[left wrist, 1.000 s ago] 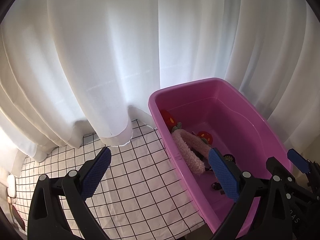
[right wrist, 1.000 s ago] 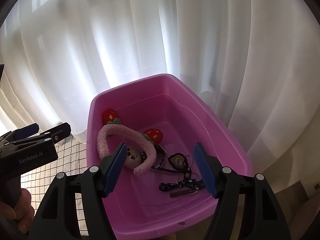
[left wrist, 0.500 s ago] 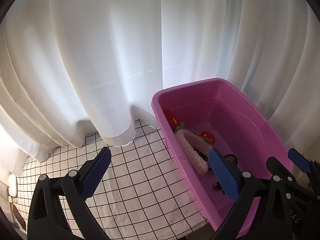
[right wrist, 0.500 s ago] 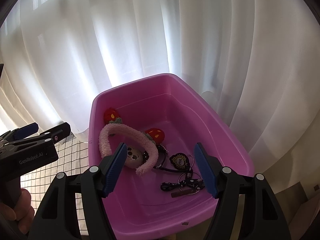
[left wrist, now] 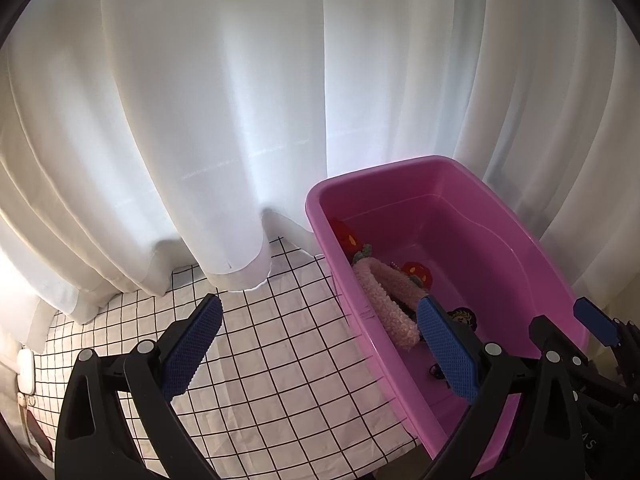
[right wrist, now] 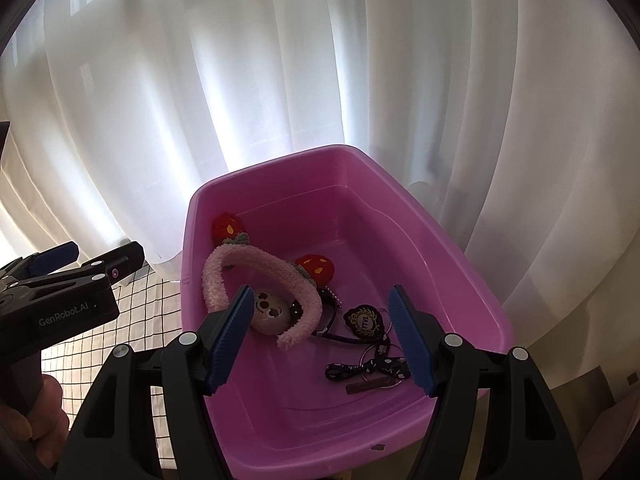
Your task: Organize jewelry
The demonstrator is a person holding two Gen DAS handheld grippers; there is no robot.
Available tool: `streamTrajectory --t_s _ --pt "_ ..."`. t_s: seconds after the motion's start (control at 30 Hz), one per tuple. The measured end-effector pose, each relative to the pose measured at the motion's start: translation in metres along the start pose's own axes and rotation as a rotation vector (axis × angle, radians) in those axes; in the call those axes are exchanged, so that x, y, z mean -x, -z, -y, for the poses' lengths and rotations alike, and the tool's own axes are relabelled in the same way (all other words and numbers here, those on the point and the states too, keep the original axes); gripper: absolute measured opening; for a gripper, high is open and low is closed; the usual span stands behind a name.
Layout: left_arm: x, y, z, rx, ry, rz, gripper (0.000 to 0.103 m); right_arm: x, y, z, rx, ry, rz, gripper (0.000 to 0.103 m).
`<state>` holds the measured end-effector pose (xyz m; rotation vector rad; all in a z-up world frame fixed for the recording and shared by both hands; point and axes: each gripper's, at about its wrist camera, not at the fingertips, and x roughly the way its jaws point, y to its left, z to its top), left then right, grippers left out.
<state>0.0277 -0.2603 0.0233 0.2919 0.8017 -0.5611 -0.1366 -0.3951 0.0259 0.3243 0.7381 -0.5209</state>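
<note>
Both grippers, left gripper [left wrist: 316, 348], right gripper [right wrist: 320, 340]: fingers wide apart, empty.

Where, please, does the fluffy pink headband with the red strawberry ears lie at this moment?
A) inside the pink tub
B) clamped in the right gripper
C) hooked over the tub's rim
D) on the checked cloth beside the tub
A: the fluffy pink headband rests on the floor of the pink tub, and the open right gripper holds nothing.
</note>
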Motion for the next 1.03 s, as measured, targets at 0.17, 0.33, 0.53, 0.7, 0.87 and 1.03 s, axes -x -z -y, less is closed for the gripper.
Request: streamTrajectory --t_s 0.17,0.33,0.53,0.7,0.87,1.03 --pt "-0.0005 0.0002 -0.0019 0.002 0.001 -0.002 0.096 -0.0002 -0.0012 -0.0009 0.007 -0.004 -0.001 0.066" --pt "-0.0007 0.0003 -0.0027 0.002 0.002 -0.003 0.096 -0.0021 -0.0011 -0.0019 0.011 -0.007 -0.005 0.066" --pt "-0.0008 0.0023 -0.0040 -0.002 0.001 0.001 0.096 -0.0023 -0.0003 -0.0033 0.012 -0.009 -0.007 0.066" --pt "0.0026 0.0030 -0.0011 -0.019 0.005 0.024 0.096 -0.0034 0.0007 -0.0030 0.011 -0.012 -0.011 0.066" --pt "0.0013 0.0010 -0.0015 -0.013 -0.010 0.010 0.096 -0.0040 0.0013 -0.0035 0.011 -0.014 -0.011 0.066" --pt "-0.0005 0.0009 -0.0027 -0.007 -0.010 0.003 0.096 -0.0037 0.0017 -0.0039 0.009 -0.013 -0.011 0.066"
